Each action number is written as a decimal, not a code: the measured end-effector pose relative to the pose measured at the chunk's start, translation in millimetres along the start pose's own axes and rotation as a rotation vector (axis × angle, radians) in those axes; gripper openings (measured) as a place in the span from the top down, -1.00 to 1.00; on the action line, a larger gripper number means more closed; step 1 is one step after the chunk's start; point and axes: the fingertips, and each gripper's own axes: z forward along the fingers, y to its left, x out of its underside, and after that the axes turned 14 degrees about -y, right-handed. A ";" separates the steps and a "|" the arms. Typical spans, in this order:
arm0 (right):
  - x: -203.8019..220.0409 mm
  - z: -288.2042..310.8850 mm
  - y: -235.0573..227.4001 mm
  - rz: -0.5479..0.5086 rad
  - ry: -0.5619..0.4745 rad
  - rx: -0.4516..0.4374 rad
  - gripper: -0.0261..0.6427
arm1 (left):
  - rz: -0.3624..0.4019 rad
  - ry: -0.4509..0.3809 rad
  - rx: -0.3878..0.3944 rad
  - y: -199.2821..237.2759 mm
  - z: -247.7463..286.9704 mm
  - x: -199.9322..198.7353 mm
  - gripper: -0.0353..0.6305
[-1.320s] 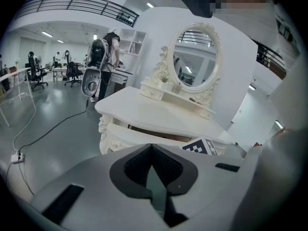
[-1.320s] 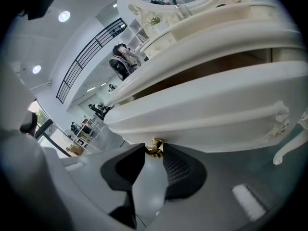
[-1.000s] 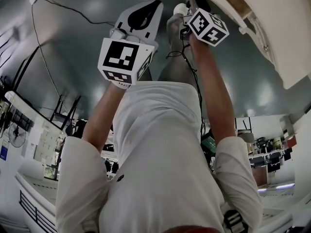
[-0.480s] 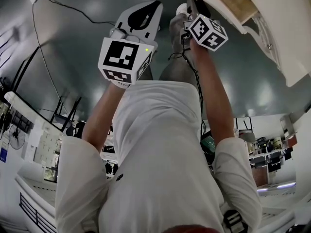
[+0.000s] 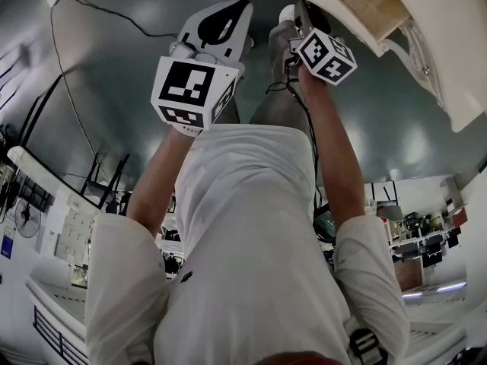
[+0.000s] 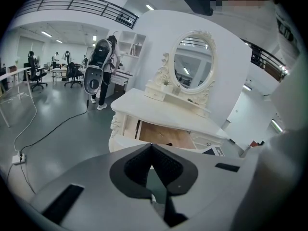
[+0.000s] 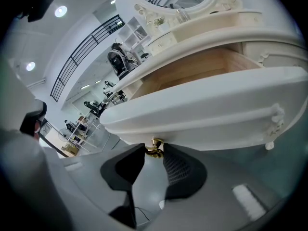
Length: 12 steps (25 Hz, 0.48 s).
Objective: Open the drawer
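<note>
The white dressing table's drawer (image 7: 207,107) stands partly pulled out, its pale wooden inside (image 7: 192,71) showing. A small gold knob (image 7: 154,147) sits low on the drawer's white front. My right gripper (image 7: 154,150) is shut on that knob, one dark pad on each side. In the head view the right gripper (image 5: 295,12) reaches up to the drawer (image 5: 365,6) at the top right. My left gripper (image 6: 151,146) hangs apart from the table, its fingertips touching with nothing between them. It faces the table and the open drawer (image 6: 166,136) from a distance. In the head view the left gripper (image 5: 240,7) is beside the right one.
An oval mirror (image 6: 192,64) stands on the table top (image 6: 159,109). A person with a backpack (image 6: 102,61) stands behind the table. A cable (image 6: 48,129) runs across the grey floor to a socket strip. Office chairs and desks (image 6: 72,73) fill the far left.
The drawer has slid further out: more of its wooden inside shows in the head view. Both grippers have shifted a little with it, the right still on the knob.
</note>
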 end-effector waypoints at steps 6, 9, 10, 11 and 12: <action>4.5 -7.4 0.9 -0.002 -0.001 0.012 0.53 | 0.003 -0.006 0.007 0.2 -6.2 -2.3 0.87; 10.3 -10.7 5.9 -0.004 0.001 0.015 0.53 | 0.003 -0.010 0.008 4.8 -12.4 -2.8 0.87; 12.5 -11.0 7.8 -0.005 0.003 0.015 0.53 | 0.003 -0.011 0.009 7.0 -13.9 -2.5 0.87; 14.6 -11.1 8.9 -0.006 0.004 0.015 0.53 | 0.003 -0.010 0.010 8.7 -14.6 -1.7 0.87; 16.7 -11.0 8.9 -0.007 0.006 0.016 0.53 | 0.004 -0.008 0.010 9.6 -14.6 -0.3 0.87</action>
